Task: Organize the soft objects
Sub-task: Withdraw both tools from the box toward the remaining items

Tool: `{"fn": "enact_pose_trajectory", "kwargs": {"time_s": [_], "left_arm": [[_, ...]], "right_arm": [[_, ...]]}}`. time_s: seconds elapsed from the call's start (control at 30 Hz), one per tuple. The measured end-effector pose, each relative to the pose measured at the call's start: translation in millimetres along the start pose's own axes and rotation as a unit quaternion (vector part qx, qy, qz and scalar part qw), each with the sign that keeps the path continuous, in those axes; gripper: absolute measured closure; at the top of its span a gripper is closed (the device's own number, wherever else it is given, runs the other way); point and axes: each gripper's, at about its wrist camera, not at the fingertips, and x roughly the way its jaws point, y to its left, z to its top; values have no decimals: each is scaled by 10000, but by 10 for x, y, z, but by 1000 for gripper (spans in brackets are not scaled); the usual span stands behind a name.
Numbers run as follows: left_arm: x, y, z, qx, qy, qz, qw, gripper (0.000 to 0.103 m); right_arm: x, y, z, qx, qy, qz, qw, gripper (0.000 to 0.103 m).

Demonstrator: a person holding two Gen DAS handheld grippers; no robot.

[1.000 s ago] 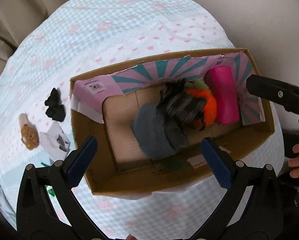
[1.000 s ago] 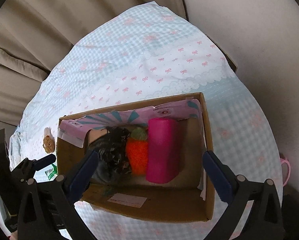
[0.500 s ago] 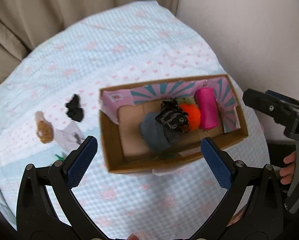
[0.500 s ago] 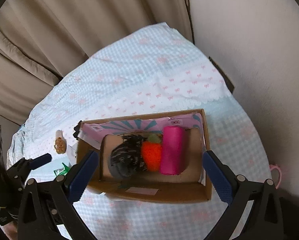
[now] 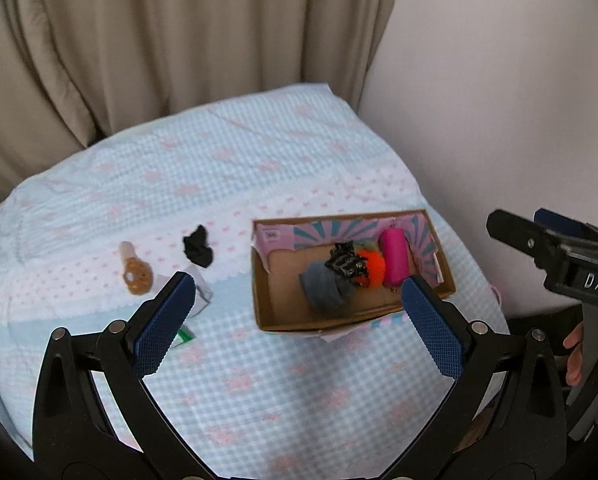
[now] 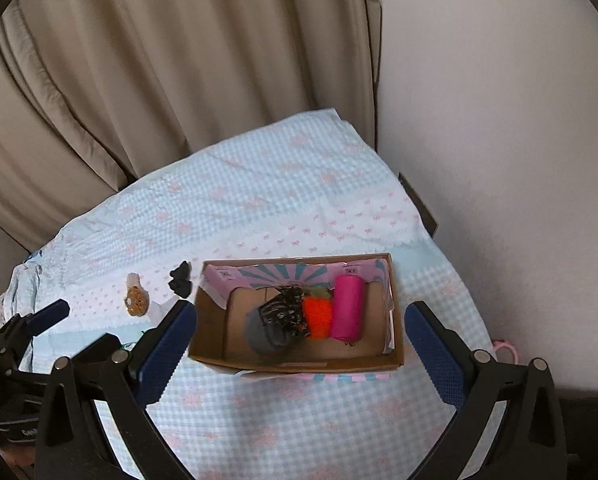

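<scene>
Both the left hand-held gripper (image 5: 299,312) and right hand-held gripper (image 6: 301,344) stand wide, empty. Open brown cardboard box (image 6: 295,362) on the gingham-covered surface (image 6: 259,200) contains pink cylindrical roll (image 6: 347,312), orange knitted ball (image 6: 318,316), grey folded cloth (image 6: 259,332)

The cloth (image 6: 259,208) is pale blue gingham with pink bows. The brown box (image 6: 299,360) has a pink and teal sunburst lining and holds a magenta roll (image 6: 347,308), an orange knit (image 6: 317,316), a black patterned pouch (image 6: 283,312) and a grey sock (image 6: 259,336). The curtain (image 6: 159,60) is beige.
</scene>
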Motion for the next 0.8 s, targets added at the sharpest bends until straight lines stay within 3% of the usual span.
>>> {"fn": "enact_pose_trajectory", "kwargs": {"time_s": [0.13,0.43,0.63,0.8], "left_arm": [[-389,194,-106,-46,-318,-7,9995,0],[-1042,857,-365,-155,-648,-28,9978,0],[-1334,1322,-515,-160,-851,-34,9962,1],[-1354,1773,-602,-125,-849,-133,9962,1]], "right_arm": [[-318,248,-134,-120,-233,-61,9996,0],[-825,763,-452,-323,-785,-296,9960,0],[-1059,1122,-642,-344,-1156,-471,9916,0],[-1041,1460,-761,-431,-1253,-604,9893,0]]}}
